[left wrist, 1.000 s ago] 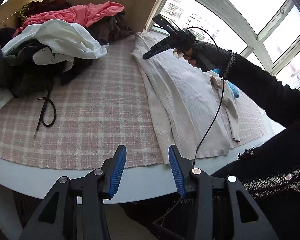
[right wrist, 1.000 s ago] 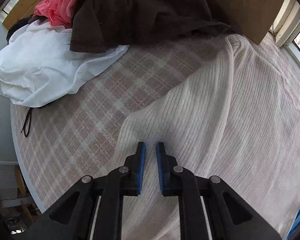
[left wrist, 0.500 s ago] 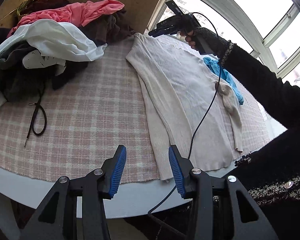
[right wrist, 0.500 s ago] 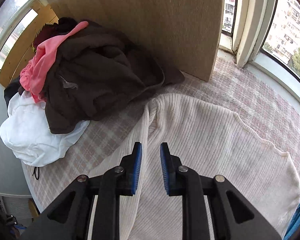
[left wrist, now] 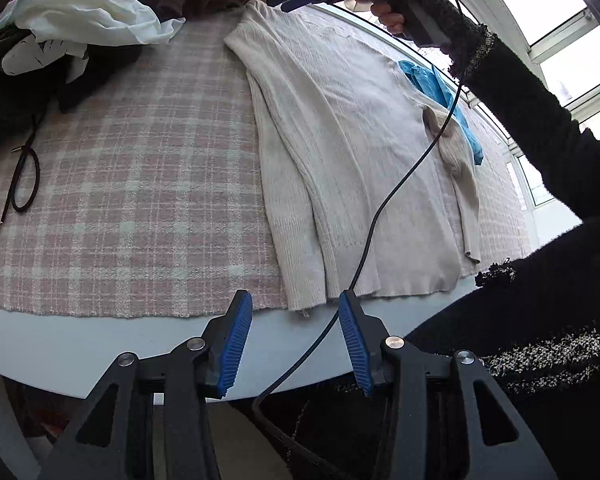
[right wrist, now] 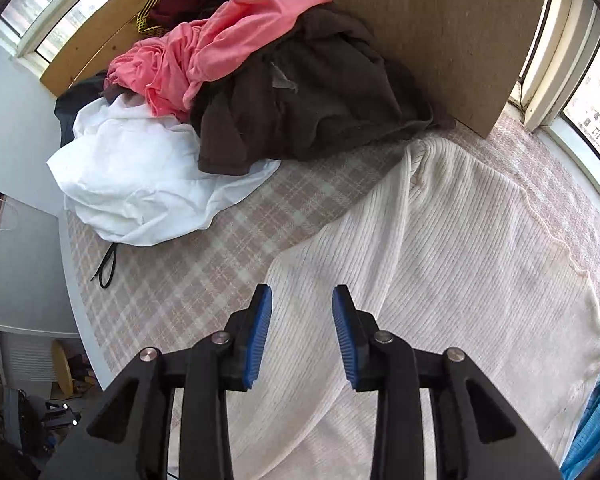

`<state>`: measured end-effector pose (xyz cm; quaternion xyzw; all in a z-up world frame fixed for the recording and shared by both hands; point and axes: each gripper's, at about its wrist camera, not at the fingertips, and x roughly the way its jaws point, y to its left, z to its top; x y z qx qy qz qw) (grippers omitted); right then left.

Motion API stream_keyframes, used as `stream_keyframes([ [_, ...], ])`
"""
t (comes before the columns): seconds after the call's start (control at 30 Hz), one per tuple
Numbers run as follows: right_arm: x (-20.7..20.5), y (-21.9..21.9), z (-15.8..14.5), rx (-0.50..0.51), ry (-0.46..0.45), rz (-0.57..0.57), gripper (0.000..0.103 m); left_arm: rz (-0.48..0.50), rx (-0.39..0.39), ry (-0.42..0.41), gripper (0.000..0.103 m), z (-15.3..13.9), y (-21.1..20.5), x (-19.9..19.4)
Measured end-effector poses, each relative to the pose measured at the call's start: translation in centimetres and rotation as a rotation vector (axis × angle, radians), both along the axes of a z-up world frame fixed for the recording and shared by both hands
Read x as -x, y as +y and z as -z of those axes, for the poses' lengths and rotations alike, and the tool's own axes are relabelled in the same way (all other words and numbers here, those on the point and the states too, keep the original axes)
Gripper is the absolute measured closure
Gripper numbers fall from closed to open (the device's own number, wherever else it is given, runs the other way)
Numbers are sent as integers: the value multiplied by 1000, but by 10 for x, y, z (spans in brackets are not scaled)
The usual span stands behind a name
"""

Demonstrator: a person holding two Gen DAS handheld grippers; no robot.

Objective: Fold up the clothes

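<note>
Left gripper open, empty, at the table edge. Right gripper, jaws just opening, empty above the sweater, which lies flat on the plaid cloth. A cable crosses the sweater. Clothes pile beyond, against a board.

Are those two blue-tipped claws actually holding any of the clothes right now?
No. The left gripper is open, short of the cream sweater. The right gripper has just been opening above it, nothing between its pads.
</note>
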<state>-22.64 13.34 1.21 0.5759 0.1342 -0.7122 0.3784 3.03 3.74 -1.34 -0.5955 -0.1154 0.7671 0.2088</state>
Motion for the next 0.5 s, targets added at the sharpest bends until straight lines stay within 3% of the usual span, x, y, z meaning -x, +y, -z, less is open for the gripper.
stream_keyframes([
  [0.07, -21, 13, -25, 19, 12, -1, 71, -3, -1, 13, 61, -5, -1, -13],
  [0.2, -43, 58, -66, 158, -59, 64, 70, -58, -33, 50, 60, -29, -19, -44],
  [0.27, -54, 64, -71, 165, 19, 64, 61, -80, -39, 63, 58, -30, -22, -53],
  [0.3, -57, 62, -67, 148, 58, 61, 55, -93, -40, 68, 56, -27, -21, -54],
  [0.5, -47, 16, 2, 12, 106, 63, 55, -71, -15, 103, 57, 29, 25, -18],
])
